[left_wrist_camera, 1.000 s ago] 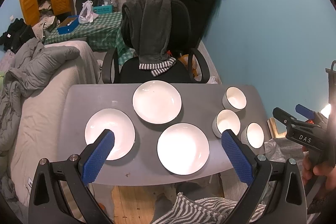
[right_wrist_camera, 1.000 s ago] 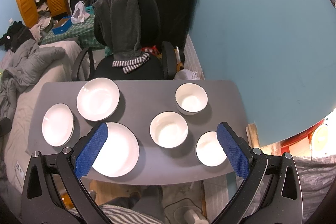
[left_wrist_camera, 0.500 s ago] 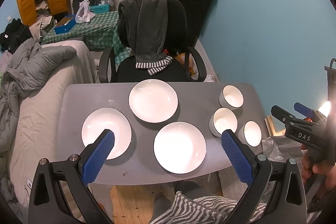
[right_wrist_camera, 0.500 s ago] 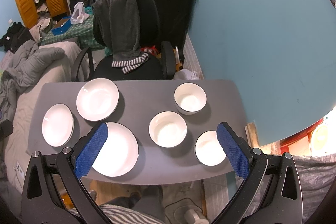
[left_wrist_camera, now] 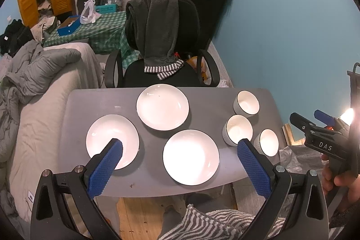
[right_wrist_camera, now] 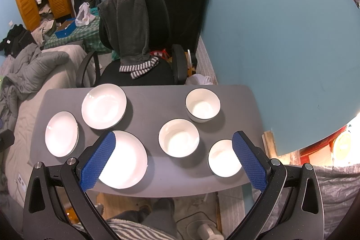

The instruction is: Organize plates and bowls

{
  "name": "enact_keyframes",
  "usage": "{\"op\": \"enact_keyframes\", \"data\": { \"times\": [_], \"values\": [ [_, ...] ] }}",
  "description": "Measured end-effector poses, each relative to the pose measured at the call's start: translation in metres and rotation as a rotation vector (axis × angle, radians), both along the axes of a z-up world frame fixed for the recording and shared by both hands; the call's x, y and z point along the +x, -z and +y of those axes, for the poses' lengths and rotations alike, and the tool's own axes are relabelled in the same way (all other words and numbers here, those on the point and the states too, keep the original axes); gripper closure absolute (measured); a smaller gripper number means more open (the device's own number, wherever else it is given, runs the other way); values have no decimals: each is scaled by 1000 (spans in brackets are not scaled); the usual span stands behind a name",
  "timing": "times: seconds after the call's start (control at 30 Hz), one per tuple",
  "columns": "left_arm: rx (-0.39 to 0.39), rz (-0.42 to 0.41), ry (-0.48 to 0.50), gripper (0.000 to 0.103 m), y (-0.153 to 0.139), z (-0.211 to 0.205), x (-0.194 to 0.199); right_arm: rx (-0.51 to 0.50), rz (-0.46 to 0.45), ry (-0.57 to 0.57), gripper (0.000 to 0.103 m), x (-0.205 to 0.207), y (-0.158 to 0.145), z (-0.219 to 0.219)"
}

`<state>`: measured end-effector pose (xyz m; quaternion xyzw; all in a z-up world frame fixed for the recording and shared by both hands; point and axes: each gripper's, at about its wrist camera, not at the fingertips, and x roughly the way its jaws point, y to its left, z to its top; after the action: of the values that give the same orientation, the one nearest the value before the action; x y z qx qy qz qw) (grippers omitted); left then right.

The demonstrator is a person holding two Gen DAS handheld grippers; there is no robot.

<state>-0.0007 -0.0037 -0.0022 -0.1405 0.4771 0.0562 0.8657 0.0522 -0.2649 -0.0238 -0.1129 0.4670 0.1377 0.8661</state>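
Observation:
Three white plates lie on a grey table (left_wrist_camera: 209,109): a left plate (left_wrist_camera: 108,136), a far plate (left_wrist_camera: 162,106) and a near plate (left_wrist_camera: 190,157). Three white bowls stand at the right: far bowl (right_wrist_camera: 203,105), middle bowl (right_wrist_camera: 178,137), near bowl (right_wrist_camera: 222,158). My left gripper (left_wrist_camera: 180,150) is open and empty, held above the near table edge. My right gripper (right_wrist_camera: 173,143) is open and empty, above the bowls' side; it also shows at the right of the left wrist view (left_wrist_camera: 324,127).
A black office chair (left_wrist_camera: 164,55) draped with a dark towel stands behind the table. A bed with a grey duvet (left_wrist_camera: 33,73) lies to the left. A blue wall (left_wrist_camera: 281,26) is at the right. Wooden floor (left_wrist_camera: 135,213) shows below the table's near edge.
Both grippers stayed open. The left view has drifted slightly, so the plates sit a little further left and lower in the frame. The right view is nearly unchanged.

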Motion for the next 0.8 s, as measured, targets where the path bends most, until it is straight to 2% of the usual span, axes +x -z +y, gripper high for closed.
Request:
{"op": "enact_keyframes", "data": {
  "times": [0.8],
  "values": [
    [-13, 6, 5, 0, 1, 0, -2, 3, 4, -4, 1, -5, -2, 2]
  ]
}}
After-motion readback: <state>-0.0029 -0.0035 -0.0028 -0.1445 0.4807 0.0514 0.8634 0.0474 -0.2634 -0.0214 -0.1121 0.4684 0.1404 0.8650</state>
